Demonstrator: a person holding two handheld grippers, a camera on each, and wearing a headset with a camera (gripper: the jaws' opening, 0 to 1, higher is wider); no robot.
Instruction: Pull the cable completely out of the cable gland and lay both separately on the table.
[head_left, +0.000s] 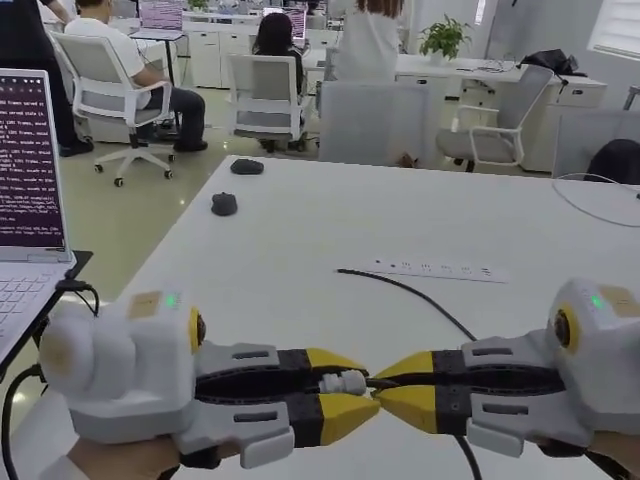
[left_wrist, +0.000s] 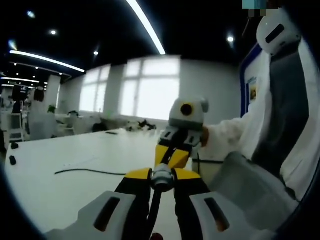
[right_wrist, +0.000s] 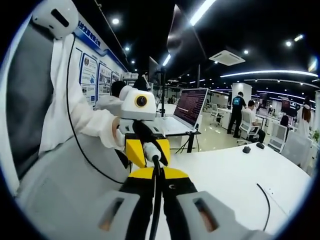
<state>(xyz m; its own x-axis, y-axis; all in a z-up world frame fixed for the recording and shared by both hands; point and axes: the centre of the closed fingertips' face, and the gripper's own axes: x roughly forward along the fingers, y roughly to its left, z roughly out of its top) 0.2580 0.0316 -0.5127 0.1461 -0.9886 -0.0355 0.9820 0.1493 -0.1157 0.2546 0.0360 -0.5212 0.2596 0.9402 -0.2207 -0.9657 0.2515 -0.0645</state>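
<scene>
Much of the small white plastic cable gland (head_left: 345, 382) is lying hidden between the yellow-tipped jaws of the left gripper (head_left: 362, 385). Only its rounded end is peeking out, so its shape is hard to make out. The thin black cable (head_left: 420, 295) is disappearing inside the jaws of the right gripper (head_left: 384, 388), and its lower stretch is being cut off by the bottom edge of the head view. The join of cable and gland is too small to judge there, though in the right gripper view the cable is running straight into the gland's end.

The gland is hanging above the white table (head_left: 300, 230), its long axis lying level and in line with both grippers, its cable end pointing at the right gripper. The left gripper's jaws are standing slightly apart, clamping the gland. The right gripper's jaws are nearly touching, pinching the cable just beside the gland. Further off, the cable's loose length is trailing across the table towards a long white power strip (head_left: 435, 268).
</scene>
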